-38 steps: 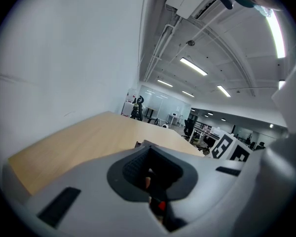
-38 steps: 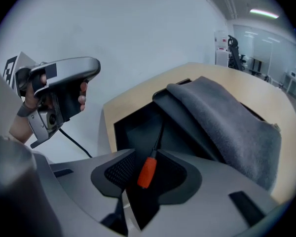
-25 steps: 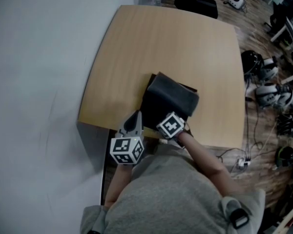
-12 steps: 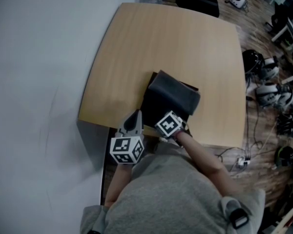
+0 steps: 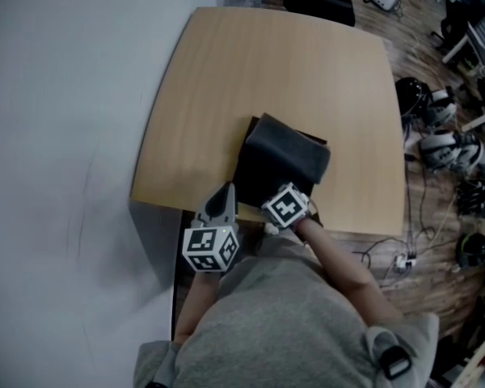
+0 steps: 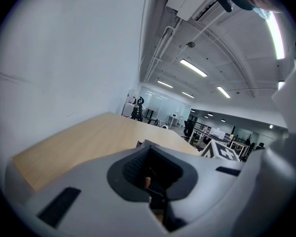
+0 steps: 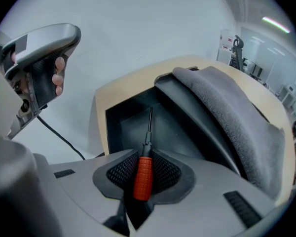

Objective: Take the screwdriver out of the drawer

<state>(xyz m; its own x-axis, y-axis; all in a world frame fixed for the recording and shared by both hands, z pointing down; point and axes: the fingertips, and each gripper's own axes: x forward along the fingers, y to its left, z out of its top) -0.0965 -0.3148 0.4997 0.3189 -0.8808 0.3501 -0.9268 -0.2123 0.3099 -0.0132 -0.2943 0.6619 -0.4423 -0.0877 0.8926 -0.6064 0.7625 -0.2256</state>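
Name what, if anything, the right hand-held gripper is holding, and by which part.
The right hand-held gripper holds the screwdriver by its red handle, its jaws having just been closing on it.

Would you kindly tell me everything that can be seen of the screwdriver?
The screwdriver has a ribbed orange-red handle that looks like plastic, a black collar and a thin dark shaft. The right claw, whose jaws have just been closing, grips the handle from both sides. The shaft points away from the claw, over the open black drawer; whether its tip touches the drawer floor cannot be told.
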